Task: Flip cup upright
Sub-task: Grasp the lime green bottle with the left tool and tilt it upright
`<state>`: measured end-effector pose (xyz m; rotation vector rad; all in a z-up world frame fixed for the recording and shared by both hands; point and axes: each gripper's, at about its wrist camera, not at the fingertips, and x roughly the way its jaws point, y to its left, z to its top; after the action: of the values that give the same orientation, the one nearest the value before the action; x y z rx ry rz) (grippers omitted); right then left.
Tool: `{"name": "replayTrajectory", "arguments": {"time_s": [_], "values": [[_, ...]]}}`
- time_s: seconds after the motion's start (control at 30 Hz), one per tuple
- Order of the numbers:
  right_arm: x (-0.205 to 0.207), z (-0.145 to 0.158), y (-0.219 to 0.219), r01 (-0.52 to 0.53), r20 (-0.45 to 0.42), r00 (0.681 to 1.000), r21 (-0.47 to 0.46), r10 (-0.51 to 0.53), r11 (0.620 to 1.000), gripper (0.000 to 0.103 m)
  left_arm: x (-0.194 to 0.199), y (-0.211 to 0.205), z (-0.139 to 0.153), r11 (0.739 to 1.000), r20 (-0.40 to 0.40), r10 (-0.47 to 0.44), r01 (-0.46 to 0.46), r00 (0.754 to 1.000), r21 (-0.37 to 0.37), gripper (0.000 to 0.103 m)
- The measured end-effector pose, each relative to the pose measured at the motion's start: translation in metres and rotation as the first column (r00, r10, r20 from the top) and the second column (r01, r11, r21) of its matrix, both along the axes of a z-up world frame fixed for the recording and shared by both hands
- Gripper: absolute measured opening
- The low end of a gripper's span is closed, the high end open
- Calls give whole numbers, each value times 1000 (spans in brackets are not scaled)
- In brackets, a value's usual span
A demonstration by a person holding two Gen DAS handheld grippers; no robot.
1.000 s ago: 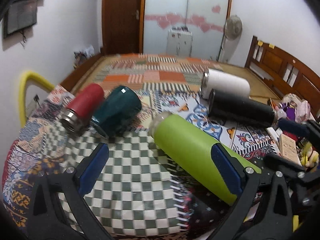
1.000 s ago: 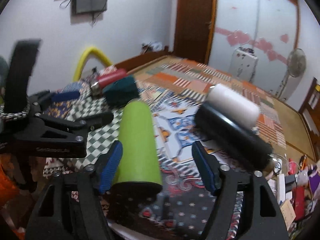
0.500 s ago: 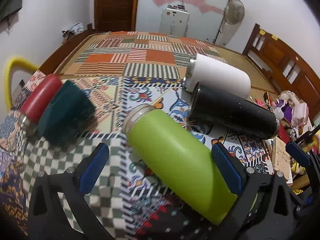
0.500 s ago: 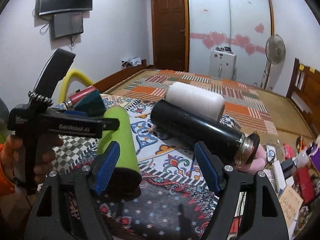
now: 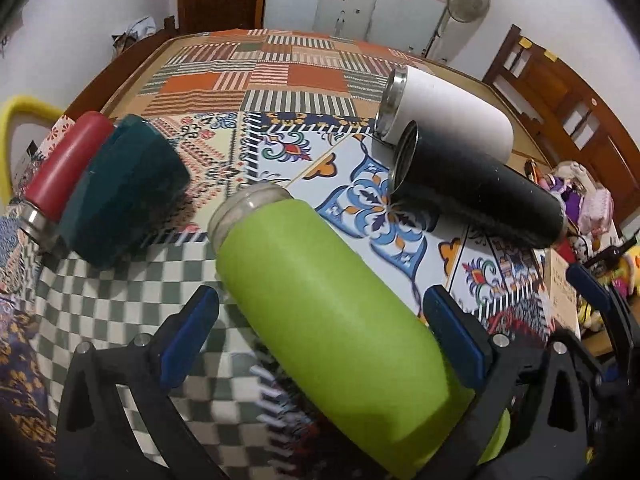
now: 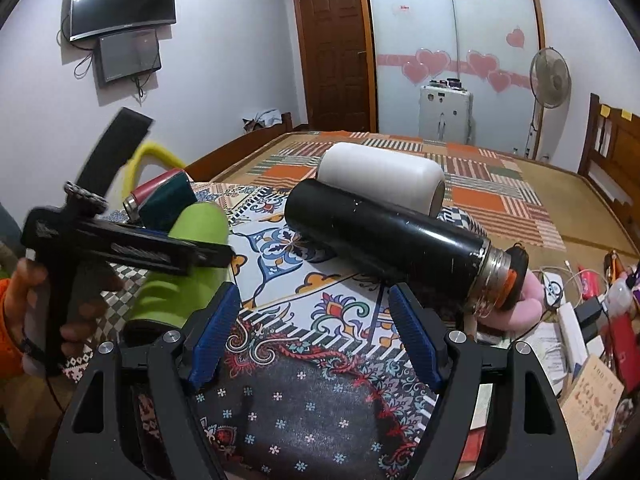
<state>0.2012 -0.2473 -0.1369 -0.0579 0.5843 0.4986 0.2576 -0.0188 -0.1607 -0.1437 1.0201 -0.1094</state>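
Note:
A lime green cup (image 5: 332,320) lies on its side on the patterned cloth, its clear-rimmed mouth pointing away. My left gripper (image 5: 320,328) is open, its blue pads either side of the cup's body, not clearly touching. The cup also shows in the right wrist view (image 6: 188,264), partly hidden by the left gripper. My right gripper (image 6: 316,332) is open and empty above the cloth, to the right of the green cup.
A black flask (image 5: 476,192) and a white cup (image 5: 444,116) lie on their sides at the right. A red flask (image 5: 64,168) and a dark teal cup (image 5: 124,188) lie at the left. Clutter (image 6: 592,320) sits at the table's right edge.
My left gripper has moved forward so that the green cup lies between its pads. My right gripper has shifted right, away from the green cup, toward the black flask.

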Motion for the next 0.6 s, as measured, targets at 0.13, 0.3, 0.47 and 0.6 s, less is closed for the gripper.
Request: {"name": "replayTrajectory", "arguments": {"time_s": [0.13, 0.3, 0.47, 0.6], "values": [[-4, 1, 0, -11, 0, 1000, 24, 11, 1000, 74, -7, 13, -1, 1000, -44, -29, 29, 999, 8, 98], [-7, 2, 5, -28, 11, 1000, 38, 28, 999, 74, -5, 26, -11, 999, -121, -12, 7, 993, -44, 97], [-4, 1, 10, -35, 7, 999, 46, 35, 998, 74, 1, 6, -11, 995, -85, -61, 67, 995, 70, 88], [-3, 1, 10, -30, 9, 1000, 55, 29, 998, 74, 11, -7, -8, 984, -82, -123, 132, 989, 122, 76]]}}
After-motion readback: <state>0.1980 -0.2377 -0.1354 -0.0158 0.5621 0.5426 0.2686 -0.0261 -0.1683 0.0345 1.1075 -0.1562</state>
